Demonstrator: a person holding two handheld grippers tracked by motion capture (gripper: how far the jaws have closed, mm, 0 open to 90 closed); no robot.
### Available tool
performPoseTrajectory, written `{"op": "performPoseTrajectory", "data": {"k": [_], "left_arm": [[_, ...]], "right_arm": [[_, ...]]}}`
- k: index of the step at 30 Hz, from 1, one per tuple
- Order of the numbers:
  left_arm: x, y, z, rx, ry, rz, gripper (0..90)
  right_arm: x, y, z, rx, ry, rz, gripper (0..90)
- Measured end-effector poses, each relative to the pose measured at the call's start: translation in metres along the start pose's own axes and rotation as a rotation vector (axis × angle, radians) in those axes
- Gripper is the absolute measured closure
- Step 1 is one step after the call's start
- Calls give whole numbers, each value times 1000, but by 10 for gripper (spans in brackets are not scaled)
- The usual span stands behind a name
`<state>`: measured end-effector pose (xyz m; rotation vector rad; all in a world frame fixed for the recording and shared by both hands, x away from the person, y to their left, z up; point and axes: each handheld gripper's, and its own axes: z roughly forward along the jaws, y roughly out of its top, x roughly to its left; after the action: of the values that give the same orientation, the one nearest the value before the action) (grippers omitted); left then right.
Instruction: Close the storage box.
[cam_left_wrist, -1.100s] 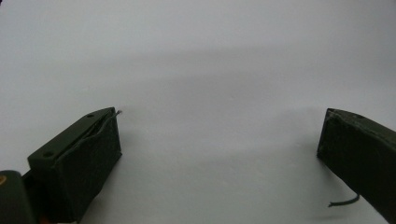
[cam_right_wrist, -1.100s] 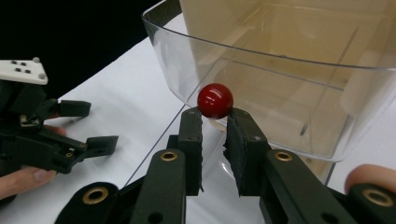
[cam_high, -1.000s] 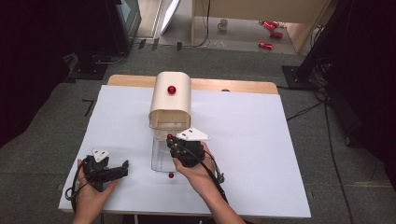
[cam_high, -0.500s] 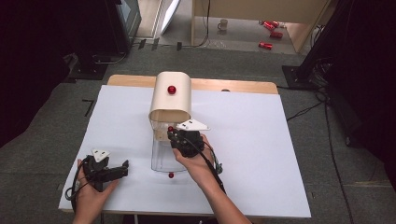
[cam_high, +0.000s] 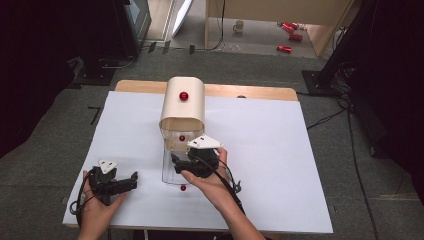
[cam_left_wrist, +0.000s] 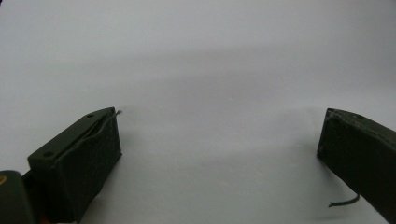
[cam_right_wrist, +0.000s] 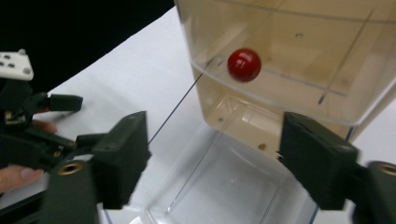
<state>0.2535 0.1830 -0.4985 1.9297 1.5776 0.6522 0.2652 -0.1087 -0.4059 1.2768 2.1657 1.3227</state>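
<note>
Low in the high view, at its lower left, the left gripper (cam_high: 131, 180) rests on the white table sheet (cam_high: 280, 165) with its jaws spread wide; the left gripper view has bare sheet and nothing else between them.

Just above the bottom centre, the right gripper (cam_high: 176, 162) sits over a clear plastic drawer (cam_high: 169, 172) that is pulled out toward the bottom of the frame. Its jaws have just been opening, and in the right gripper view they stand apart with nothing clamped between them, the open drawer (cam_right_wrist: 219, 191) below.

A small red knob (cam_high: 183, 188) sits at the drawer's near face. That is probably the best place to take hold, pinched from both sides. The drawer looks light, stiff and smooth, so its thin walls would likely slip in the pads and could crack under a hard squeeze.

Farther up the frame stands the cream box (cam_high: 182, 107) with a rounded top and a red knob (cam_high: 184, 95) on it. Just inside its clear lower front, another red ball-shaped knob (cam_right_wrist: 244, 65) is visible in the upper middle of the right gripper view.
</note>
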Motion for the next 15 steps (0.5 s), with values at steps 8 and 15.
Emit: {"op": "performPoseTrajectory", "data": {"k": [8,15], "left_arm": [[0,0,0,2,0,1,0],[0,0,0,0,0,1,0]], "right_arm": [[5,-16,-21,5,3,5,74],[9,-40,-41,2,-21,16,56]]}}
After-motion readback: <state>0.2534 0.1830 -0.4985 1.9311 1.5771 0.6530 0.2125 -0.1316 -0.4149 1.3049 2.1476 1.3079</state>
